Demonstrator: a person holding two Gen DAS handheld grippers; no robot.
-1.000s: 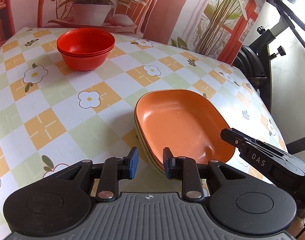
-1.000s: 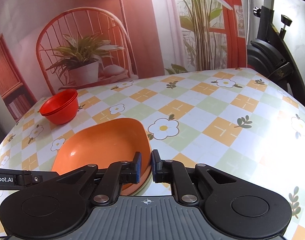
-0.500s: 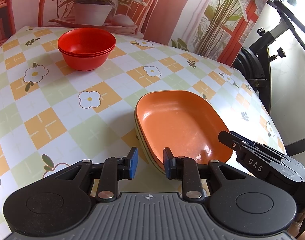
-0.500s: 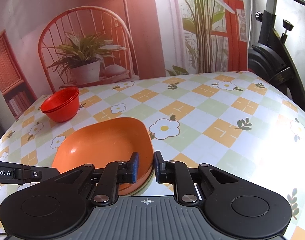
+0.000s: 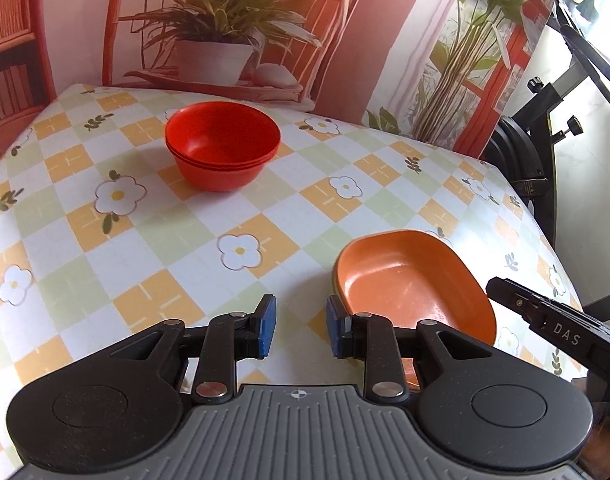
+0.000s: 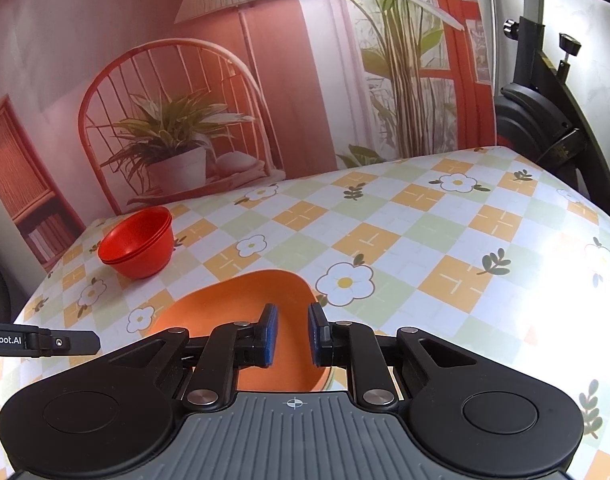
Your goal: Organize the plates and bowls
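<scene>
Orange plates (image 5: 413, 284), stacked on checked tablecloth (image 5: 177, 240), well apart from nested red bowls (image 5: 223, 146); left gripper (image 5: 299, 326) beside the plates and right gripper (image 6: 292, 334) above them, each parted, holding nothing.

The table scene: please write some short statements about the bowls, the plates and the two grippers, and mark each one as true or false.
1. The red bowls are stacked one inside another. True.
2. The orange plates lie upside down. False: the hollow side of the top one faces up.
3. The left gripper holds a plate. False: it is open and empty, over the tablecloth beside the plates.
4. The right gripper is open, above the plates. True.
5. The bowls touch the plates. False: bare tablecloth lies between them.
</scene>
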